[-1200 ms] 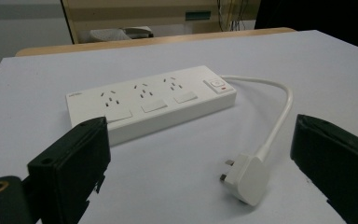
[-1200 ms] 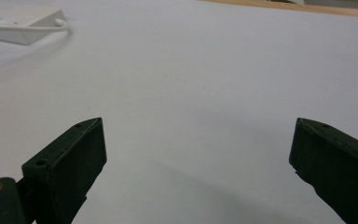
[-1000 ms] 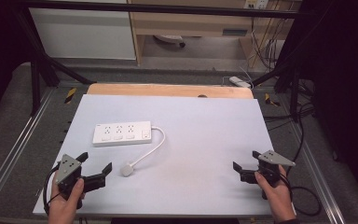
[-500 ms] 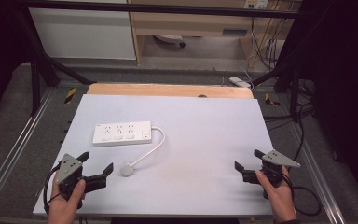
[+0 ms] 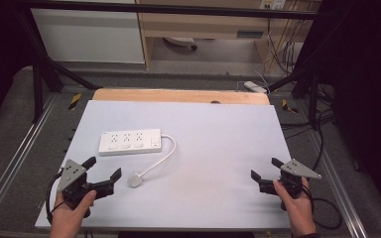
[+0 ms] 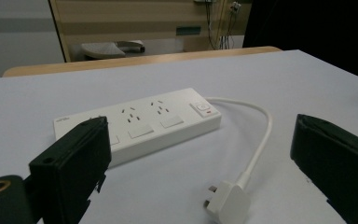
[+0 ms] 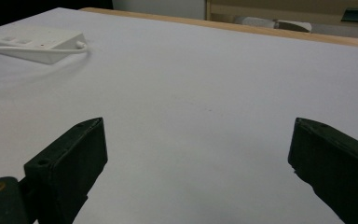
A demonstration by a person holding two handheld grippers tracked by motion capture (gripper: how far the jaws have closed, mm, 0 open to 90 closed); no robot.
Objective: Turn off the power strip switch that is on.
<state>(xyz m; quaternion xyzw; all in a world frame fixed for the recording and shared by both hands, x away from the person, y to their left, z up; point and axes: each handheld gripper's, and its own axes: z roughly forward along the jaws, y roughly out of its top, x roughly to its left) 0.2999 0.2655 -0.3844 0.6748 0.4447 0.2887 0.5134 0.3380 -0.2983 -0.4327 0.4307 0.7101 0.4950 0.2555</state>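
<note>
Near the front left corner of the white-topped bench, held in a hand: left gripper, fingers spread wide, nothing between them, aimed toward the bench's middle. Just beyond those fingers, flat on the bench: white three-pin plug, close to the gripper but apart from it. From the plug, a white round cable curving up and back to the right end of a white rectangular plastic power strip, lying lengthwise in the left half of the bench, three sockets in a row and a switch at the cable end. In the left gripper view, plug low between the two black fingers, strip behind it. At the front right corner, held in the other hand: right gripper, fingers likewise spread wide and empty, over bare bench, well apart from strip and plug.
</note>
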